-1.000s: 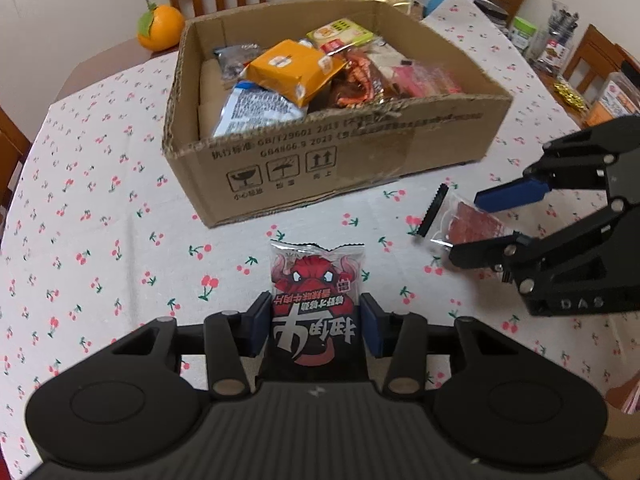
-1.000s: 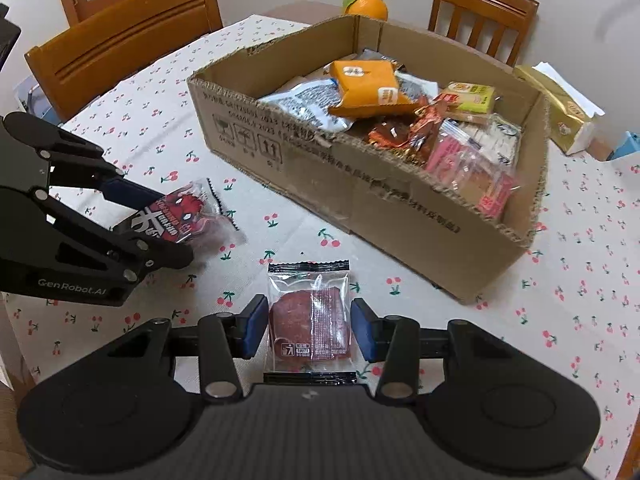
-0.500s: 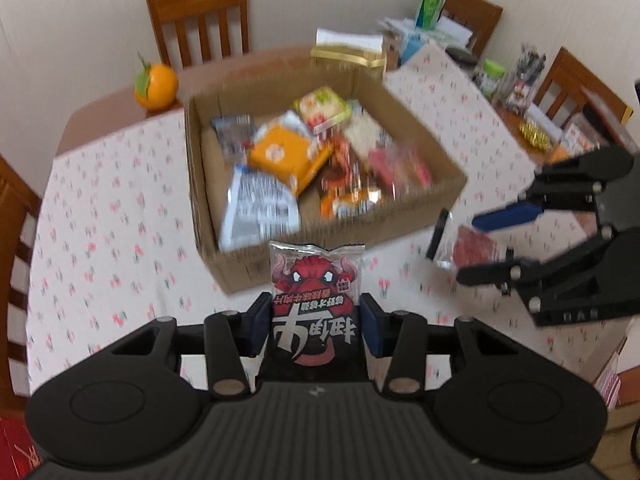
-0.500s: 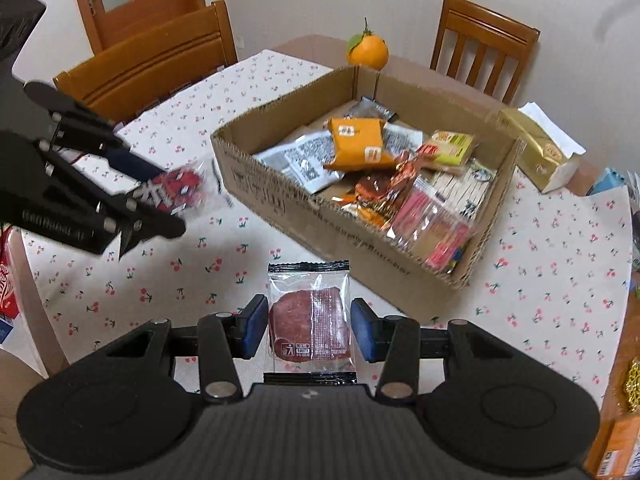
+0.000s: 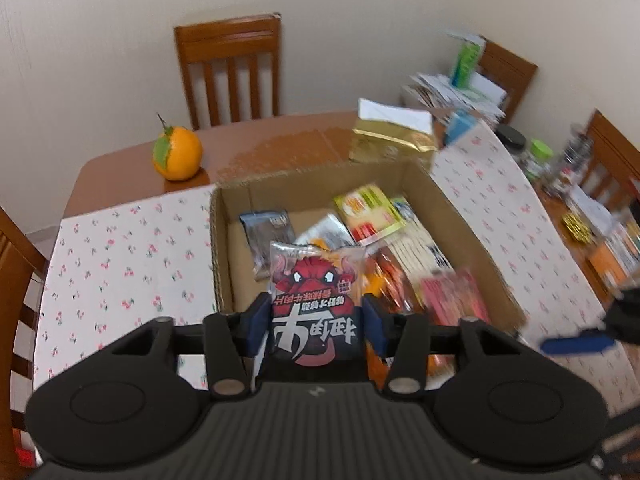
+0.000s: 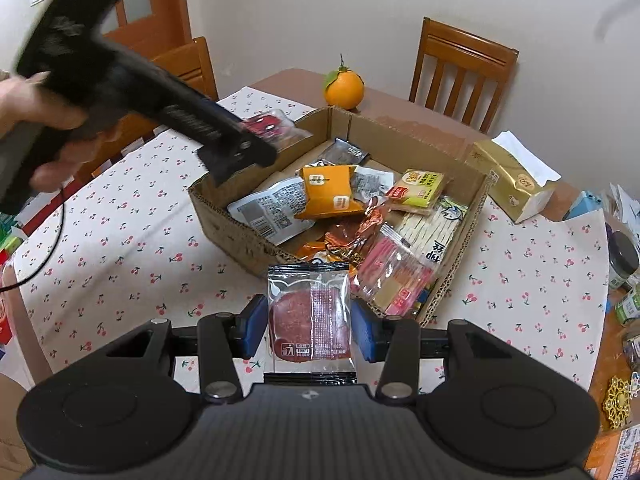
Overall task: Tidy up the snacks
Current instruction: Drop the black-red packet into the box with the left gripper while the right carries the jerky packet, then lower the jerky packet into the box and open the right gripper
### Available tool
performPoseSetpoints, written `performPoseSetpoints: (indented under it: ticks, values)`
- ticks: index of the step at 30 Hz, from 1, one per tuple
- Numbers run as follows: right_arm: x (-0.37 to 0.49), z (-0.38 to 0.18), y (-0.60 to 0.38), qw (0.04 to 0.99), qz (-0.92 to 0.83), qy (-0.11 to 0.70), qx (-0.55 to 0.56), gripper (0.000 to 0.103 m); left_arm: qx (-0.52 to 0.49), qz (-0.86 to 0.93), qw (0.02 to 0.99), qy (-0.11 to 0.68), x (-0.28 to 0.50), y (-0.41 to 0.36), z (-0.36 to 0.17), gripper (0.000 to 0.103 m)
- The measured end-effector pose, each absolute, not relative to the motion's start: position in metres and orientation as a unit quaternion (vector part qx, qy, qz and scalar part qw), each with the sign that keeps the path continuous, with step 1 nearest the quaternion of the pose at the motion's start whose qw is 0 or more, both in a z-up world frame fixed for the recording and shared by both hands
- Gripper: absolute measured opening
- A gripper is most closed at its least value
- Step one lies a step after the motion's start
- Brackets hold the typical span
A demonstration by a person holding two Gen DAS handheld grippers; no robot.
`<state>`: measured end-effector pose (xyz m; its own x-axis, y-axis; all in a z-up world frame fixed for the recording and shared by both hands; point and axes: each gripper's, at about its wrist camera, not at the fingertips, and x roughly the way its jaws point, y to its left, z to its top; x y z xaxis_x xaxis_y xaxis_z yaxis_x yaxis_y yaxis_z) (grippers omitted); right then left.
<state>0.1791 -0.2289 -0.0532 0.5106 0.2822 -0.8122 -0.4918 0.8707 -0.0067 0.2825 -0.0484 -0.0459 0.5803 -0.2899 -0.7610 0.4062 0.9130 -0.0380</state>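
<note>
While a table (image 6: 120,248) under a cherry-print cloth fills the room, an open cardboard box (image 6: 240,240) sits near its middle, heaped with packets: an orange one (image 6: 330,196), a yellow-green one (image 6: 420,188), a pink-striped one (image 6: 394,276). A gold tissue pack (image 6: 512,184) lies just beyond the box's far right corner, and an orange fruit (image 6: 344,88) rests on bare wood by the table's far edge. The left gripper (image 5: 316,316), gripped by a hand (image 6: 44,120), hangs above the box's left end; its jaws have just been opening, and the red bull-face snack packet (image 5: 318,300) stands between the blue pads, which look slightly clear of its sides. That packet's long axis runs along the fingers, its top seal pointing away from the camera over the box, its print upside down. The right gripper (image 6: 310,324) is clamped on a clear meat-slice packet (image 6: 310,316) above the box's near wall, long axis likewise along the fingers, black-edged seal pointing toward the box.
</note>
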Motion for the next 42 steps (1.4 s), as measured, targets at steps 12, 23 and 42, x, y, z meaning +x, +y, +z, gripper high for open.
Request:
performPoseSetpoints:
  ticks: [12, 23, 42]
  values:
    - [0.195, -0.053, -0.23, 0.865, 0.208, 0.441, -0.114, 0.051, 0.087, -0.163, 0.909, 0.373, 0.235, -0.033, -0.051, 0.097]
    - [0.242, -0.043, -0.203, 0.873, 0.212, 0.425, -0.109, 0.051, 0.059, -0.141, 0.925, 0.347, 0.19, -0.005, -0.044, 0.101]
    - [0.358, -0.072, -0.125, 0.874, 0.191, 0.433, -0.11, 0.051, 0.094, -0.062, 0.928, 0.355, 0.184, 0.046, -0.08, 0.102]
